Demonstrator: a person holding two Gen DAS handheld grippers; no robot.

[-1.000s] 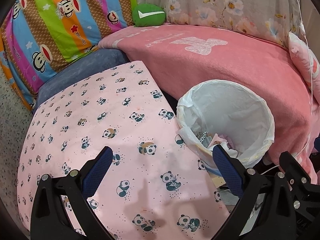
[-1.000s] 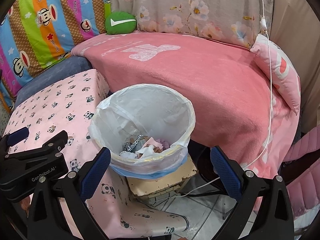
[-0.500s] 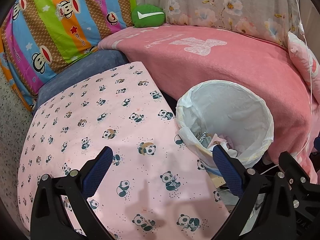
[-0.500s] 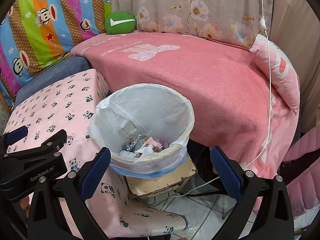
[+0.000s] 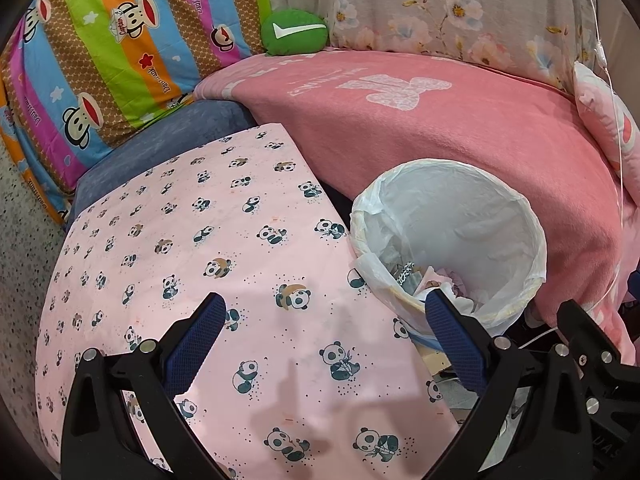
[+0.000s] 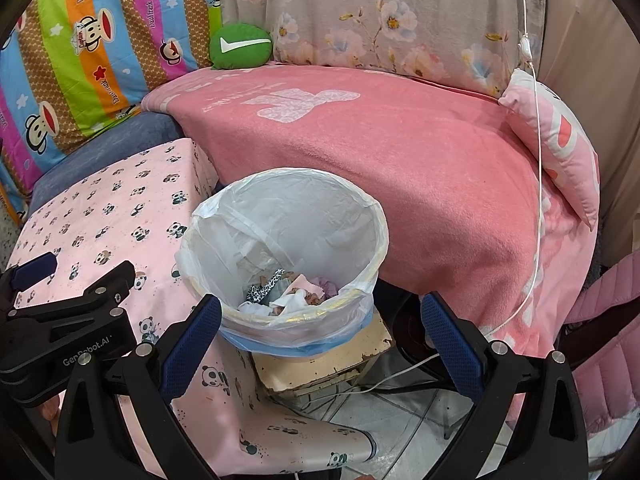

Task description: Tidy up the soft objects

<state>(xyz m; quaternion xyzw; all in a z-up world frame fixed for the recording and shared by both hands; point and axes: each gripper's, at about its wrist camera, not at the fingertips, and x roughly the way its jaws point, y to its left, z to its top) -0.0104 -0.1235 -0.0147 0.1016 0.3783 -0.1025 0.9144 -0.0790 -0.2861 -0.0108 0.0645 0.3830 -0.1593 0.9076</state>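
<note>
A green round cushion [image 5: 295,32] [image 6: 241,45] with a white tick mark rests at the back of the pink blanket [image 5: 432,128] [image 6: 400,148], against the cushions. A pink pillow [image 5: 612,120] [image 6: 560,140] leans at the blanket's right end. My left gripper [image 5: 324,332] hangs open over the panda-print cloth [image 5: 192,240], holding nothing. Over the bin's near rim and the floor, my right gripper [image 6: 320,332] is open too and empty. The left gripper's body [image 6: 68,316] shows at the left of the right wrist view.
A bin lined with a white bag [image 5: 452,240] [image 6: 284,248] holds scraps and stands on a worn box [image 6: 320,364] between the panda-covered surface and the bed. A striped monkey-print cushion [image 5: 112,52], a floral one [image 6: 380,16], a white cable [image 6: 538,160] and a pink chair [image 6: 604,344] surround it.
Both views shift only slightly; the grippers stay open and empty and nothing on the bed has moved.
</note>
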